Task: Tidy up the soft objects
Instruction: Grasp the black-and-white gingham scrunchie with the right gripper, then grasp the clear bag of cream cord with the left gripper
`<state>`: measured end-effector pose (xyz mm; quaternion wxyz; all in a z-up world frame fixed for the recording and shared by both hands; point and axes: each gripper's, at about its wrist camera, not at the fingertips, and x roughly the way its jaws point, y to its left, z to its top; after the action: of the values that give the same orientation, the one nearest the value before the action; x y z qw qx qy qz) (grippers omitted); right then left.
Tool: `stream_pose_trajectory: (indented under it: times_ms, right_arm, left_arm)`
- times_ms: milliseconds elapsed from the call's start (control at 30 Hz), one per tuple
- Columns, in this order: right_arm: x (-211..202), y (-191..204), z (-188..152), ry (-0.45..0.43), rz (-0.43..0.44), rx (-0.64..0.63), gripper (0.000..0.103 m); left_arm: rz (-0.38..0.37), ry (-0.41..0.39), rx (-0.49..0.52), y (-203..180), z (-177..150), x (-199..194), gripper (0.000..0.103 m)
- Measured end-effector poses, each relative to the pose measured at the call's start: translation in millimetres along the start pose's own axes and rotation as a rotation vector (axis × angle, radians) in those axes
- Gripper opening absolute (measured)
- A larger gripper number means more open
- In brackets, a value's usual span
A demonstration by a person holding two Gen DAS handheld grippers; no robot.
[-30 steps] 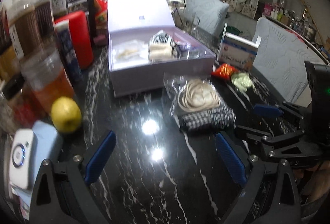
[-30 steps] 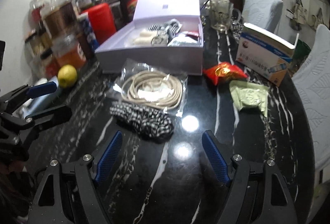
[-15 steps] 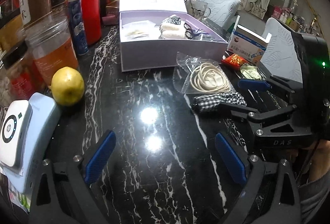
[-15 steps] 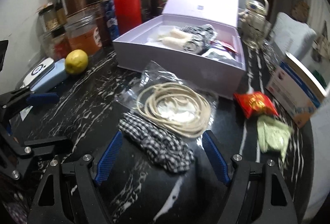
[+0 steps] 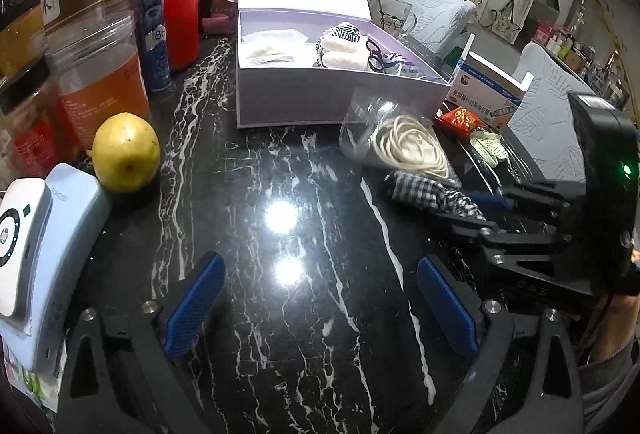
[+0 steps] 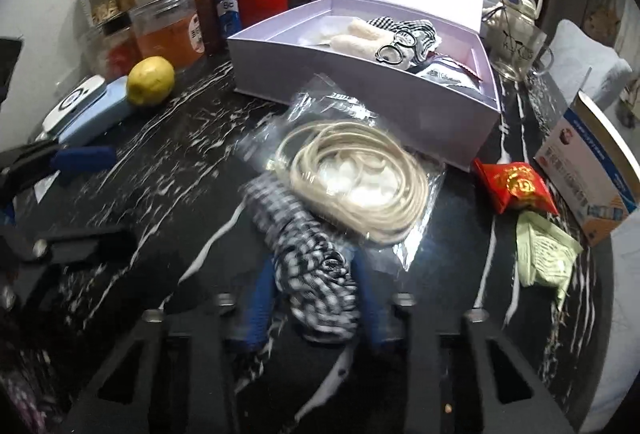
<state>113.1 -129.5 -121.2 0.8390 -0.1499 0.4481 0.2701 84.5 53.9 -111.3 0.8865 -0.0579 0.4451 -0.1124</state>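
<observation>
Dim room; overhead glare spots on glossy marble tabletop point(image 5: 280, 314); fisheye vignette; right view motion-blurred.

Left tool point(image 5: 318, 308) low over the desk point(image 5: 280, 314), blue pads point(image 5: 196, 304) spread wide with nothing between. Right tool point(image 6: 316, 304) also low, fingers drawn in against both sides of the checkered cloth point(image 6: 316, 274), pressing it between the pads.

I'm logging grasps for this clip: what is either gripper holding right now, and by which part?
The right gripper is shut on the checkered cloth, pinching its near bunched end. The left gripper is open and holds nothing.
</observation>
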Motion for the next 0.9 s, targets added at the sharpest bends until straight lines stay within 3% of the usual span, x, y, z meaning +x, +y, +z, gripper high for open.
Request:
stream_pose_trajectory:
  times_ms: [267, 667, 900]
  right_arm:
    - [-26, -12, -27, -0.037, 0.016, 0.105, 0.022]
    - [-63, -62, -58, -0.113, -0.095, 0.325, 0.022]
    - [-70, -82, -58, -0.154, -0.108, 0.345, 0.022]
  left_arm:
    - [0.003, -0.015, 0.03, -10, 9, -1, 0.099]
    - [-0.058, -0.062, 0.086, -57, 52, 15, 0.099]
    - [-0.013, -0.067, 0.14, -79, 81, 41, 0.099]
